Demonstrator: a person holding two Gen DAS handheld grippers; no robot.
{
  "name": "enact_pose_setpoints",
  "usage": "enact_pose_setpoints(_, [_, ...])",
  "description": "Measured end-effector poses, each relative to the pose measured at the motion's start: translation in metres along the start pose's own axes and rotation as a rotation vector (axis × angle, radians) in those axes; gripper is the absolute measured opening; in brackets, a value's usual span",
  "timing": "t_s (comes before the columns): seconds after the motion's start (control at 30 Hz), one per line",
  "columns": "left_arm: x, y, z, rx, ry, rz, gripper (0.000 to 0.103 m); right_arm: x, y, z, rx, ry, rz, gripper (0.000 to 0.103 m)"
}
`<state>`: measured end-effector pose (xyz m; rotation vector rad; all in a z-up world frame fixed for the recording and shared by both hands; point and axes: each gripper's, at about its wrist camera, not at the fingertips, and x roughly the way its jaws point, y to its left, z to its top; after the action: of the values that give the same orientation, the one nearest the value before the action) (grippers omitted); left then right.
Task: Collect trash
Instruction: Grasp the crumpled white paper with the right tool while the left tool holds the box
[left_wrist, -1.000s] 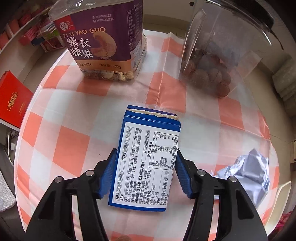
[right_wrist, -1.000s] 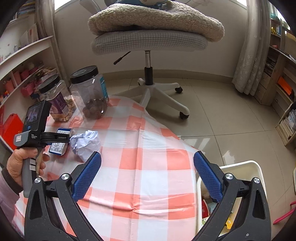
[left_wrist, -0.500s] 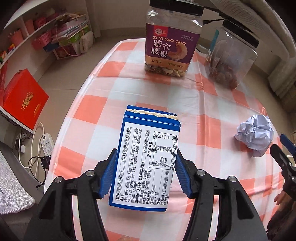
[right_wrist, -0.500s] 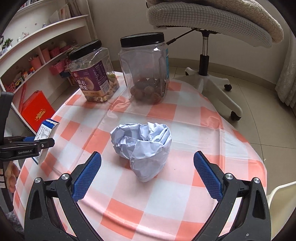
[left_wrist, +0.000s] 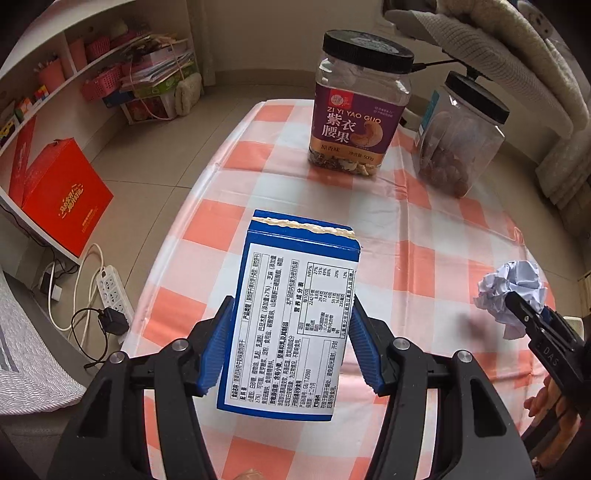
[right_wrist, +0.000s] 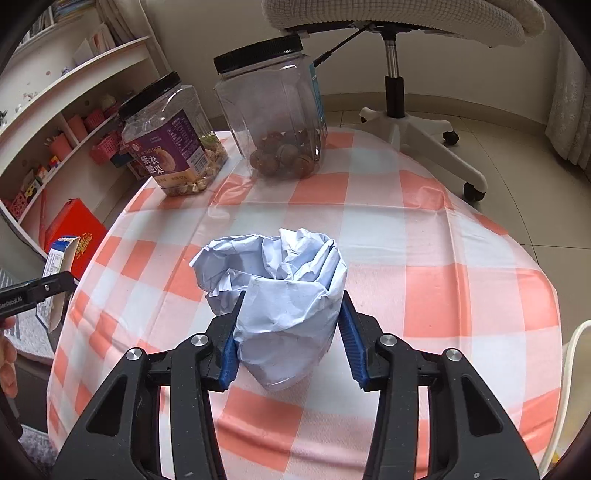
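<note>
Right wrist: crumpled paper (right_wrist: 284, 295) sits between closing jaws (pads touching).

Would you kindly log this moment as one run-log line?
left gripper: holding blue box | right gripper: just closing around crumpled paper

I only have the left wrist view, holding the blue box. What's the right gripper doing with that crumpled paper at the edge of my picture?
Observer: The right gripper has just been closing, and the crumpled paper sits between its blue pads, which press its sides.
Operator: Is the paper off the table?
Observer: Its bottom seems to rest on the checked tablecloth; I cannot tell for sure.
Operator: Anything on the right, beyond my picture?
Observer: A white rim, perhaps a bin, shows past the table's right edge.
Operator: And my box?
Observer: From that side, the blue box hangs beyond the table's left edge, in the left gripper.
</note>
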<state>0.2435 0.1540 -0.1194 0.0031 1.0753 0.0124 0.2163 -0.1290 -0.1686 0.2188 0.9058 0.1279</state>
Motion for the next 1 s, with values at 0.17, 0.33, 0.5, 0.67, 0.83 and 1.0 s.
enact_pose_setpoints(0.17, [-0.056,-0.010,-0.005,0.006,-0.035,0.002,0.058,-0.060,0.016,-0.016,-0.061,-0.029,0.011,0.044])
enact_pose_setpoints(0.33, [-0.107,-0.024,-0.026,0.013,-0.075,0.012,0.058,-0.119,0.025,-0.027,-0.107,-0.085,0.015,0.044])
enact_pose_setpoints(0.5, [-0.144,-0.031,-0.055,-0.039,-0.095,-0.018,0.058,-0.164,0.018,-0.037,-0.113,-0.134,0.014,0.044])
enact_pose_setpoints(0.67, [-0.164,-0.041,-0.081,-0.117,-0.108,-0.078,0.058,-0.196,0.001,-0.045,-0.113,-0.177,-0.008,0.044])
enact_pose_setpoints(0.83, [-0.160,-0.066,-0.103,-0.102,-0.173,-0.083,0.058,-0.215,-0.020,-0.052,-0.130,-0.219,-0.064,0.044])
enact_pose_setpoints(1.0, [-0.137,-0.088,-0.110,-0.104,-0.111,-0.127,0.058,-0.227,-0.049,-0.056,-0.121,-0.275,-0.136,0.044])
